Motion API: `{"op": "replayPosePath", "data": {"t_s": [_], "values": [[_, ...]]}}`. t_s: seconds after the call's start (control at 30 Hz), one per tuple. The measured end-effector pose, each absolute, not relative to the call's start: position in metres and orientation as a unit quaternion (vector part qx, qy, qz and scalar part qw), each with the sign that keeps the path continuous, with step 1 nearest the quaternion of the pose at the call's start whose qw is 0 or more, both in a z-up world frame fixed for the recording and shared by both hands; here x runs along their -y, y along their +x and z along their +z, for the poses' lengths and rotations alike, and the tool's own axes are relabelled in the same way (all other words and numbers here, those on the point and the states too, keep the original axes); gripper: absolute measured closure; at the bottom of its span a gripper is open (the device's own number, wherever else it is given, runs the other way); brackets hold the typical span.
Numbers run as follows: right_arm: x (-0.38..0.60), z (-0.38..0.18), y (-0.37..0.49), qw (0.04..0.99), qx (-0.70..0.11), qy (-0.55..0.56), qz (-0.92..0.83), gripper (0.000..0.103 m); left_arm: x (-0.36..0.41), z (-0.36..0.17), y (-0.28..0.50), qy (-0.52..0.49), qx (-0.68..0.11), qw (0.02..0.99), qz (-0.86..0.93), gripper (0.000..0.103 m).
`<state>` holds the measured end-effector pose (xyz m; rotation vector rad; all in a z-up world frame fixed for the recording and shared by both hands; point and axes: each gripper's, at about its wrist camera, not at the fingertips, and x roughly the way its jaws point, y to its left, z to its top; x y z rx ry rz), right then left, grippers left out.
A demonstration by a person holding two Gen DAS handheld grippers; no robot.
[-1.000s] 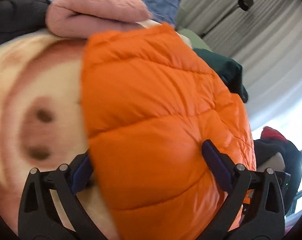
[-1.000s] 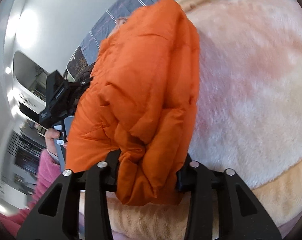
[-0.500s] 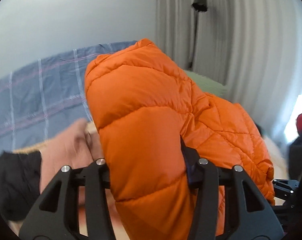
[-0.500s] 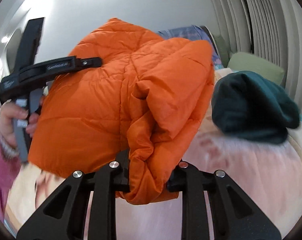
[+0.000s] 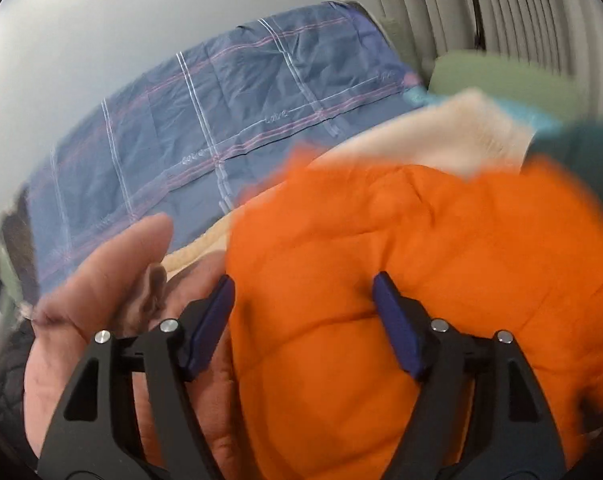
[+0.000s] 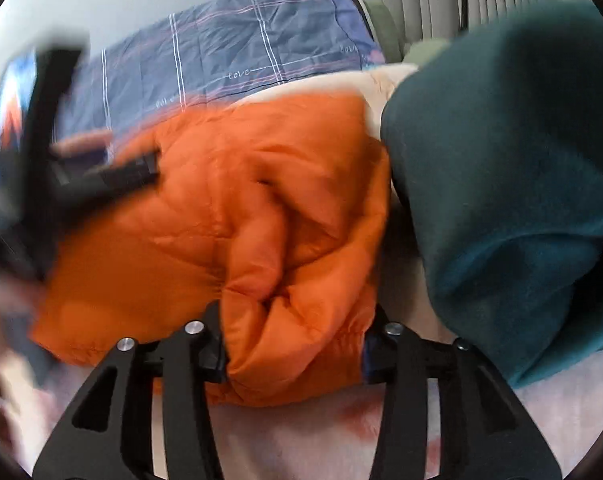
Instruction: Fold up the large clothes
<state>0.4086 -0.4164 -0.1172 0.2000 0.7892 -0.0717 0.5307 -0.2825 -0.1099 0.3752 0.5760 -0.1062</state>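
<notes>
An orange puffer jacket [image 5: 421, 280] lies bunched on the bed and fills most of the left wrist view. My left gripper [image 5: 301, 280] straddles a fold of it. Its jaws are opening, and the blue pads [image 5: 397, 328] show their inner faces, clear of the cloth. In the right wrist view the jacket [image 6: 221, 208] is a folded bundle, and my right gripper [image 6: 295, 320] still clamps its near end. These jaws are opening too, with their pads buried in the padding. The other gripper [image 6: 101, 176] shows blurred at the jacket's far left edge.
A dark teal garment [image 6: 521, 180] lies heaped right beside the jacket. A pink fleece garment [image 5: 101, 280] sits to the left, with a black one [image 5: 5, 380] below it. A cream plush blanket [image 5: 441, 136] covers the bed, and a blue checked quilt [image 5: 221, 120], a green pillow [image 5: 501, 76] and curtains [image 5: 501, 0] lie behind.
Both grippers have swung the jacket from the air down onto the bed next to the teal garment. Both pairs of jaws stand wider than half a second ago.
</notes>
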Motion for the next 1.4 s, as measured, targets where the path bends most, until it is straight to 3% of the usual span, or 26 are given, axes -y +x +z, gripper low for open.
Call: {"op": "replayPosePath", "data": {"t_s": [0.07,0.27,0.47,0.57,0.73,0.93,1.4], "values": [[0.422,-0.124,0.406,0.913,-0.39,0.119,-0.031,0.042,0.278,-0.114,0.528,0.176,-0.28,0.942,-0.056,0.031],[0.434,-0.132,0.397,0.914,-0.378,0.145,-0.02,0.039,0.269,-0.09,0.506,0.209,-0.272,0.938,-0.051,0.014],[0.446,-0.123,0.372,0.918,-0.35,0.184,-0.021,0.033,0.234,-0.054,0.429,0.131,-0.276,0.948,-0.091,0.002],[0.451,-0.107,0.33,0.914,-0.351,0.2,-0.039,0.028,0.212,-0.044,0.381,0.112,-0.277,0.948,-0.106,0.002],[0.429,-0.083,0.228,0.93,-0.34,0.134,-0.046,0.028,0.193,-0.034,0.298,0.107,-0.236,0.962,-0.089,0.002],[0.404,-0.047,0.099,0.953,-0.273,0.109,-0.069,0.019,0.194,-0.022,0.183,0.121,-0.183,0.969,-0.108,0.002],[0.325,0.008,0.012,0.975,-0.192,0.025,-0.112,0.015,0.155,-0.027,0.049,0.076,-0.184,0.971,-0.131,0.002]]}}
